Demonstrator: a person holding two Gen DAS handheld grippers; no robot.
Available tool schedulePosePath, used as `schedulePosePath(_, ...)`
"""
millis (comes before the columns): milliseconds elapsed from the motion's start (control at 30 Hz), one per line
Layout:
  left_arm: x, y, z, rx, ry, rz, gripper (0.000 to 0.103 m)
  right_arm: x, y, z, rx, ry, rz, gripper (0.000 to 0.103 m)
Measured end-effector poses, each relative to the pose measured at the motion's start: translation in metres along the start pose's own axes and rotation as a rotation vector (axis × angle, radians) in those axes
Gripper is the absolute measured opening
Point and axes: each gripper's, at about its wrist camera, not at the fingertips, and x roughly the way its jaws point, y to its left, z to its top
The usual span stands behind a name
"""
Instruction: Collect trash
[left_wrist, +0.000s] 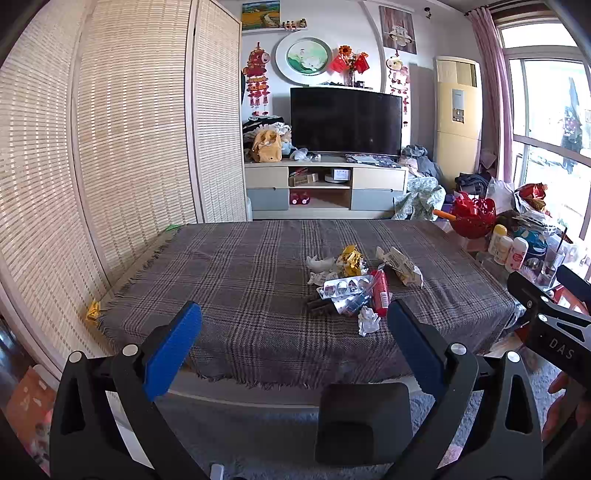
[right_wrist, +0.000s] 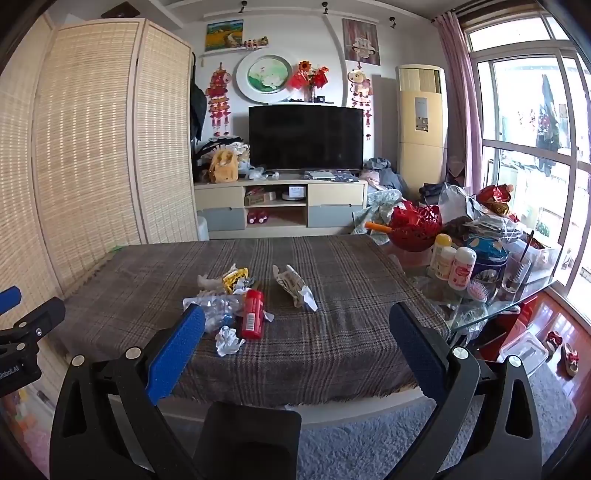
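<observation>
Both our grippers, left (left_wrist: 295, 325) and right (right_wrist: 297, 325), are spread wide, holding nothing. Red basket (right_wrist: 415, 225) contents? We can't tell.

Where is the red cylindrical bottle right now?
The red cylindrical bottle lies on the plaid tablecloth, in the trash pile's near part, just behind a crumpled white paper ball.

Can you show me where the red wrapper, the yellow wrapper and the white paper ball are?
red wrapper (right_wrist: 252, 314): right wrist view, middle of its body.
yellow wrapper (left_wrist: 351, 258): left wrist view, crumpled centre.
white paper ball (right_wrist: 229, 341): right wrist view, its middle.
</observation>
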Motion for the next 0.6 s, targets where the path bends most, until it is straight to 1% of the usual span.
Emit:
schedulePosePath(267, 0.0003, 0.0019, 0.0004, 0.001, -0.001, 0.015, 0.095, -0.0002, -0.001, -0.0022, 0.004, 0.001, 0.003, 0.1)
schedulePosePath(600, 0.0028, -0.0044, 0.0011, 0.012, 0.003, 0.013, 0.095, 0.0045, 0.0015, -0.0015, 0.001, 0.009, 0.009, 0.1)
